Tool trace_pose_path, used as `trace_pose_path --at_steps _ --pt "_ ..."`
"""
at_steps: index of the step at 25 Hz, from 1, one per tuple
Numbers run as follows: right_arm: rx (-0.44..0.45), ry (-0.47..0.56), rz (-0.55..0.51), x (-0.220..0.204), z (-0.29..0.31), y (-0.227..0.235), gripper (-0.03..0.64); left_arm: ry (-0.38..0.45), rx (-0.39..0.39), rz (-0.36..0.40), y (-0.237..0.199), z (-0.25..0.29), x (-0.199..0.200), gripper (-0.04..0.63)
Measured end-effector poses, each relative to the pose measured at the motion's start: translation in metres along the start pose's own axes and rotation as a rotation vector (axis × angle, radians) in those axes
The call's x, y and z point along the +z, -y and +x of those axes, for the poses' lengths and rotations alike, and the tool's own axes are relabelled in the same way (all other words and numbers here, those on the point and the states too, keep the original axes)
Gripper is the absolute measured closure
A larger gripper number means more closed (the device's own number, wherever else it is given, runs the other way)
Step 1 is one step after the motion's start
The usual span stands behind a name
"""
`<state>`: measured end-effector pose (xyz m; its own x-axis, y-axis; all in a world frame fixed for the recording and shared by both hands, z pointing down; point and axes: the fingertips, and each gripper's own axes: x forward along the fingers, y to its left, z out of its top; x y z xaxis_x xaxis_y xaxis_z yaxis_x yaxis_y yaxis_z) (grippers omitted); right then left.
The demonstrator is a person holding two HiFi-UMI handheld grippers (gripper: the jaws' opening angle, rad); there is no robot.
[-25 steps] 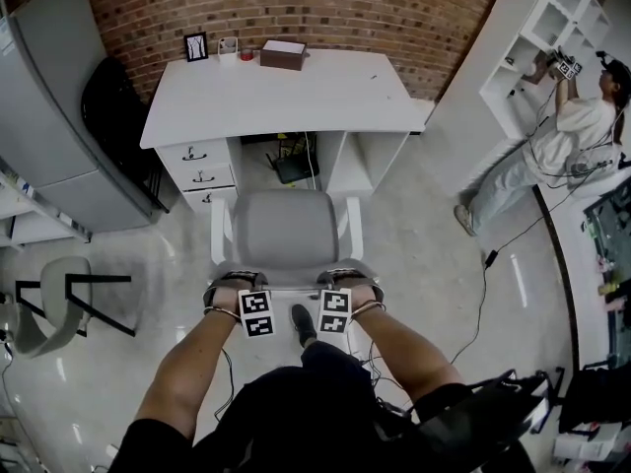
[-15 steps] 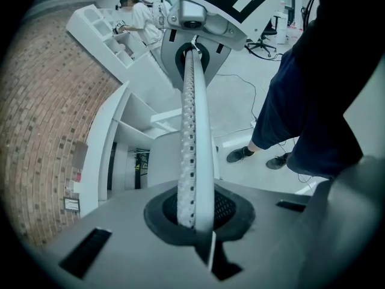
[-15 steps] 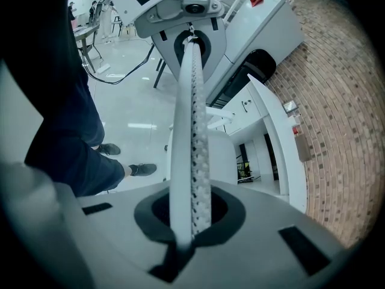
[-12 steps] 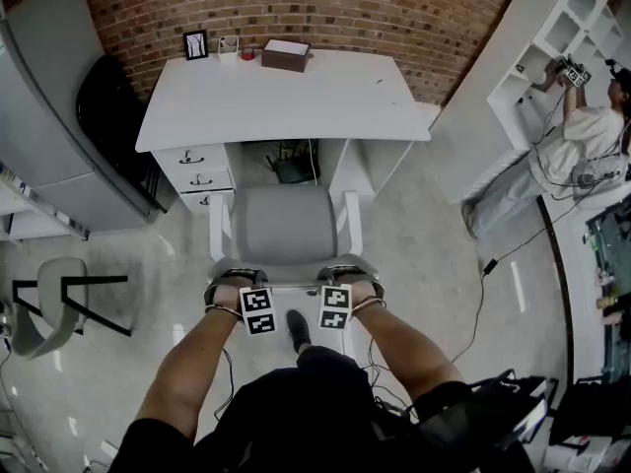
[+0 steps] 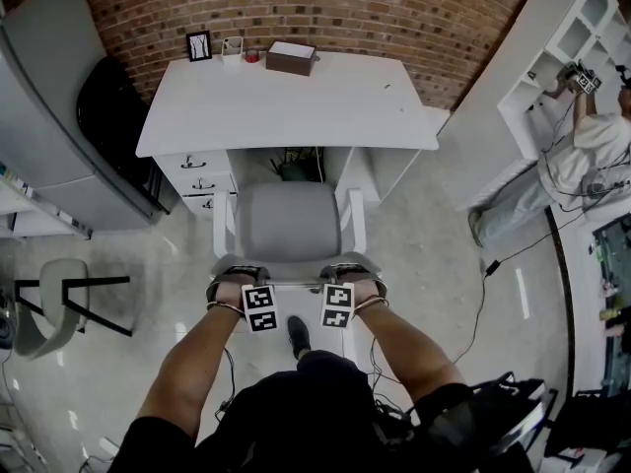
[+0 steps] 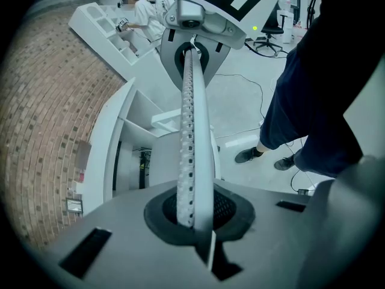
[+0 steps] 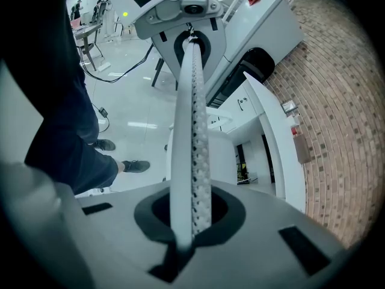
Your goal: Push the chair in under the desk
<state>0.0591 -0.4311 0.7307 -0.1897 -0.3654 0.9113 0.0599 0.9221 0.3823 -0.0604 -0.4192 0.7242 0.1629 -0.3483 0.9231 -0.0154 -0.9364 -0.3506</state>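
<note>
The grey chair has moved farther toward the white desk, and its seat front now meets the desk's near edge. It looks light and stiff-framed, so I judge it best pushed at the backrest top. My left gripper and right gripper sit there, jaws pressed together and empty.

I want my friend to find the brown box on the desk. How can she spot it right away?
Find the brick wall, then the white desk in front of it. A row of small things sits along the desk's back edge. The brown box is the rightmost and biggest of them, to the right of the black picture frame, and it is the only brown one.
</note>
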Motion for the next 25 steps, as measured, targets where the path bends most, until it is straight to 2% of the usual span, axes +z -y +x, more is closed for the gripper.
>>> trace_pose_path --at_steps 25 --pt "-0.016 0.012 -0.046 -0.031 0.031 0.086 0.606 -0.02 -0.001 -0.043 -0.083 0.034 0.015 0.584"
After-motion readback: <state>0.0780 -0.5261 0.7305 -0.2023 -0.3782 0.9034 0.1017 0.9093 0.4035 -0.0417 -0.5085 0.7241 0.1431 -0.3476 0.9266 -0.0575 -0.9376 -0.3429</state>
